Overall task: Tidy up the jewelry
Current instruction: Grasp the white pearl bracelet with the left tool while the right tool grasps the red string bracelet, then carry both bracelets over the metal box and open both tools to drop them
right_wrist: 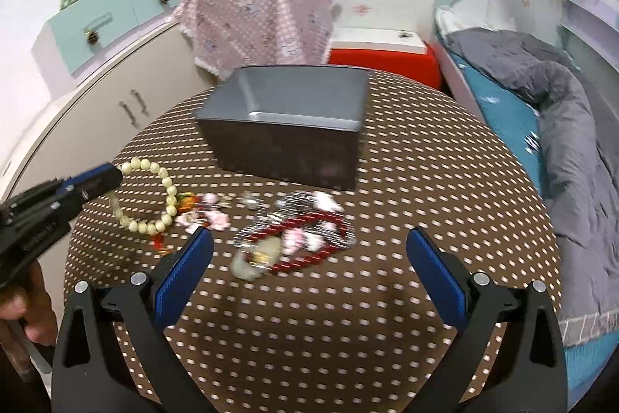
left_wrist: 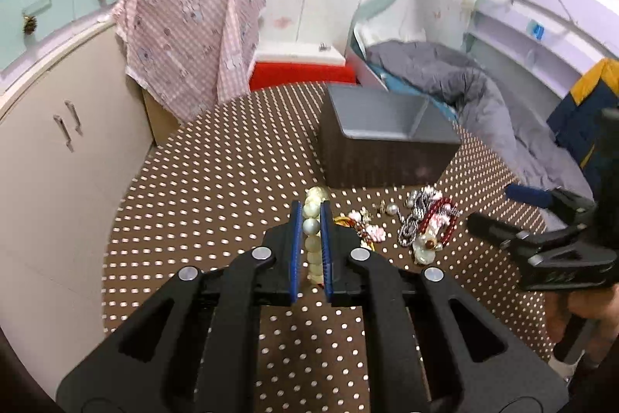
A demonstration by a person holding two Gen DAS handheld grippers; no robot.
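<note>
My left gripper (left_wrist: 310, 215) is shut on a pale green bead bracelet (left_wrist: 313, 235), which also shows in the right wrist view (right_wrist: 154, 198), held by one side with the rest hanging near the table. A pile of jewelry lies beside it: a dark red bead bracelet (right_wrist: 309, 242), a pale stone pendant (right_wrist: 251, 260), pink flower pieces (right_wrist: 216, 219) and silver chains (left_wrist: 410, 219). A grey open box (right_wrist: 286, 119) stands behind the pile. My right gripper (right_wrist: 309, 250) is open above the red bracelet, holding nothing.
The round table (right_wrist: 348, 316) has a brown polka-dot cloth. A cream cabinet (left_wrist: 69, 149) stands left, a pink checked cloth (left_wrist: 185, 41) and red box (left_wrist: 301, 72) behind, a bed with grey duvet (right_wrist: 572, 149) right.
</note>
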